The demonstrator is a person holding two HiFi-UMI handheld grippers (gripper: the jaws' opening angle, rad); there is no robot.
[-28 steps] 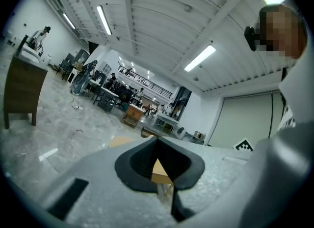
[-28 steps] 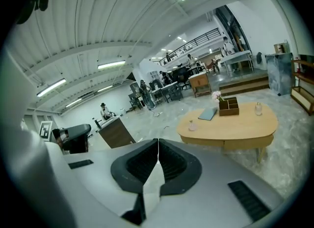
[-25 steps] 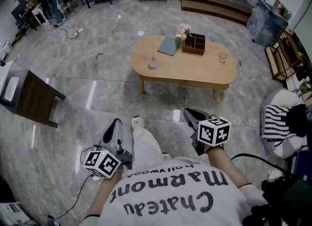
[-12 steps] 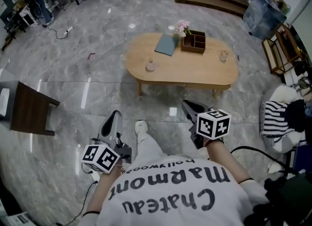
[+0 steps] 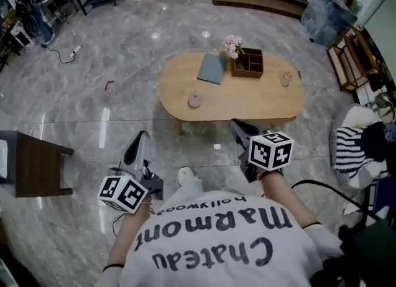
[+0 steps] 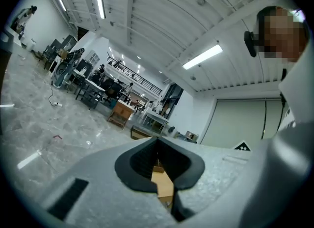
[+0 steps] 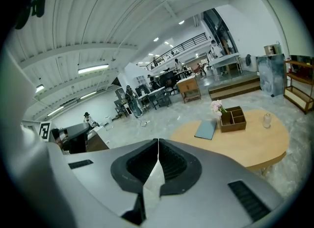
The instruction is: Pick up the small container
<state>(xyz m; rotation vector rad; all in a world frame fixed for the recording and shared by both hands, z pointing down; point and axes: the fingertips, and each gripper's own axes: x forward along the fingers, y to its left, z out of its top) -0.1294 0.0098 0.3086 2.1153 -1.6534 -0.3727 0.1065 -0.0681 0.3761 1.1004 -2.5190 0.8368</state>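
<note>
Table [image 5: 247, 97] – small container [image 5: 286, 79] atop, well beyond jaws

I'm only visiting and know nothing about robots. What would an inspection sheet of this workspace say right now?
Surface: oval wooden table, standing on a marble floor.
Job's things: small pinkish container near the table's front edge; small clear jar toward its right end; both untouched.
Clutter: grey-blue book, wooden compartment box and pink flowers, all on the table.
Grippers: left gripper and right gripper are both shut and empty, touching nothing.
Cables: floor cable at far left; black cable by the person's right arm.
Surroundings: dark side table, striped cloth, shelf.
</note>
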